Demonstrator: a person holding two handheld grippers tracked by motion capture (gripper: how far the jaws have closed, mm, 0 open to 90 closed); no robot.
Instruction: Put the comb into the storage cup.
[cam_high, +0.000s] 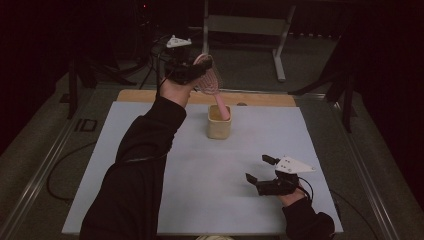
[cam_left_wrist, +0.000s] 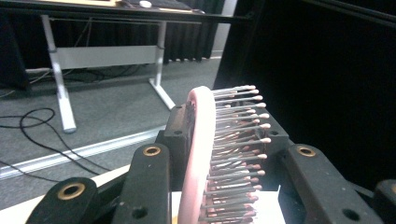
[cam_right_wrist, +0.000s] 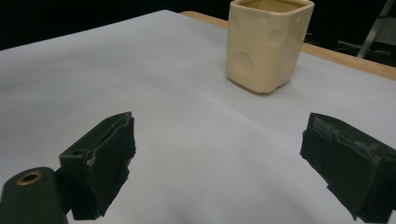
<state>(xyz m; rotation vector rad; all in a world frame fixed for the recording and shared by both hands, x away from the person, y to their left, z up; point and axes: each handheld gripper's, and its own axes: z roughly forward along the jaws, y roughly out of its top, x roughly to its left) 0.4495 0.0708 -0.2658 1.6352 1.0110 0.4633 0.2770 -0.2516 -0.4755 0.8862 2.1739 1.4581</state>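
One pink hairbrush (cam_high: 212, 85) was the thing in hand: the left gripper (cam_high: 192, 70) was clamped on its bristled head above the far edge of the bench (cam_high: 150, 150), while its handle sloped down into the cream cup (cam_high: 219, 122) that stood on the white sheet, the handle tip resting inside the cup's mouth. The likeliest trouble, as I judged it, lay in that slant: if the brush were let go while it leaned so far, the heavy head might tip the light cup over or lever the handle back out, and the brush would fall onto the bench. A grip across bristles rather than on solid plastic could also let the brush twist or slide between the pads. Dragging the hand sideways with the handle still inside could shove the cup along the sheet. The right gripper (cam_high: 265, 172) lay near the front right of the bench, its jaws standing wide apart with nothing between them, well away from the cup and so in no place to steady it. From the left gripper view the pink rim (cam_left_wrist: 201, 149) and the rows of ball-tipped pins (cam_left_wrist: 238, 140) were plain between the black jaws, though cup and handle were not; the right gripper view gave the cup's dimpled side wall (cam_right_wrist: 266, 46)
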